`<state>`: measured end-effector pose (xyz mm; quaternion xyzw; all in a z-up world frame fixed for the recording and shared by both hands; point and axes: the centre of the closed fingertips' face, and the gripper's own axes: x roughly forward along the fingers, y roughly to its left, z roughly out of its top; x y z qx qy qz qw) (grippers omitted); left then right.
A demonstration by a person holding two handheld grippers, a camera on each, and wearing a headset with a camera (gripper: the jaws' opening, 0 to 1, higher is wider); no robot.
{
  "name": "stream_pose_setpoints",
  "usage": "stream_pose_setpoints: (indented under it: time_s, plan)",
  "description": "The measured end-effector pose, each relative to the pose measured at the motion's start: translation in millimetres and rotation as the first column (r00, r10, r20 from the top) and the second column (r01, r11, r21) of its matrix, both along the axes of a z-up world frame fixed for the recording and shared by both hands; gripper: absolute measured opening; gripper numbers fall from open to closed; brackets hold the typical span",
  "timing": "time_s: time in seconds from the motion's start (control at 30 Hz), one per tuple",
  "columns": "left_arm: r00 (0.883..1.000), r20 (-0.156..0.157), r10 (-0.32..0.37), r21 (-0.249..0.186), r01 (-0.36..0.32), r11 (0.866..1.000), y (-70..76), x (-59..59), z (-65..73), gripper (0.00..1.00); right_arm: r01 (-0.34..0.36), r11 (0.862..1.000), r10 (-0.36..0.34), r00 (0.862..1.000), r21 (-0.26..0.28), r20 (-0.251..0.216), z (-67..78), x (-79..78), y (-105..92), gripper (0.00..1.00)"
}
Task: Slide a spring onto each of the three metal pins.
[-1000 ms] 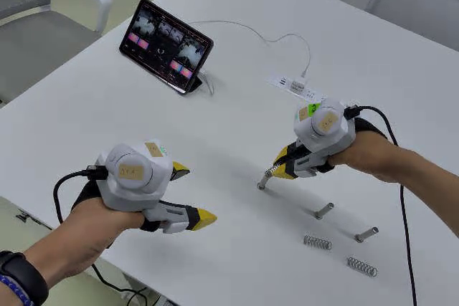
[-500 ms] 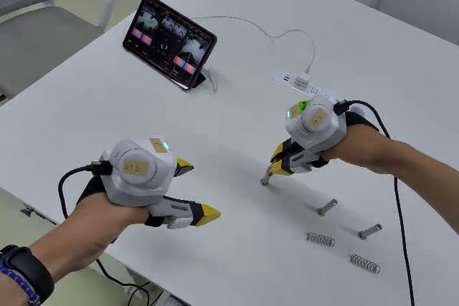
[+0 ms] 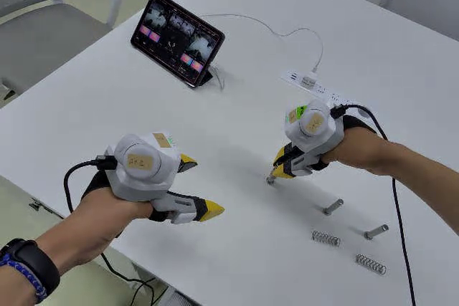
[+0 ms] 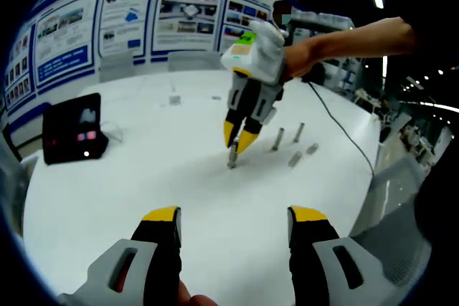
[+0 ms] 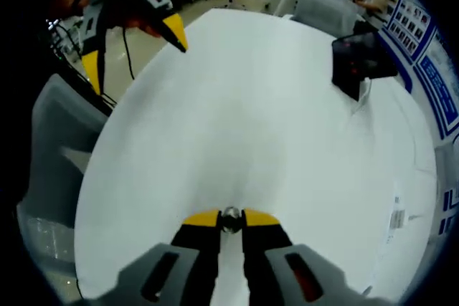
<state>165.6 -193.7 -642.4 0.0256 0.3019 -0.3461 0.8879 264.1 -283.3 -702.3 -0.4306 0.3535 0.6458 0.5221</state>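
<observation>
Clamping a metal pin point(image 3: 270, 179) between their yellow tips, the right tongs point(image 3: 278, 170) point down at the white tabletop point(image 3: 237, 112), and the pin's lower end touches the surface. In the right gripper view the two jaws stand nearly together, with the pin's round end point(image 5: 230, 214) caught between them. Whether a spring already sits on this pin cannot be told.

The left tongs point(image 3: 201, 187) are held low over the near edge of the tabletop, well apart from the right pair. Their jaws are spread wide with nothing between them. In the left gripper view the right tongs point(image 4: 240, 136) and the held pin point(image 4: 232, 157) show beyond the two yellow tips.

To the right of the held pin, a second pin point(image 3: 333, 207) and a third pin point(image 3: 376, 231) rest on the tabletop. In the left gripper view they look upright. Near them, on the person's side, a first spring point(image 3: 325, 238) and a second spring point(image 3: 370, 264) lie on their sides, each off any pin.

At the far side a tablet point(image 3: 177, 39) stands propped with its screen lit. A white cable point(image 3: 265, 28) curves from beside it to a power strip point(image 3: 315, 85).
</observation>
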Motion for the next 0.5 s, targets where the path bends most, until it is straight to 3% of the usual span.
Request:
stream_pose_setpoints:
  time_s: [0.5]
  plan:
    - [1.000,0.002,0.015,0.000,-0.015,1.000,6.1,1.5,-1.5,0.61,0.005,1.000,-0.005,1.000,-0.017,-0.012,-15.4,0.2,1.7,0.13]
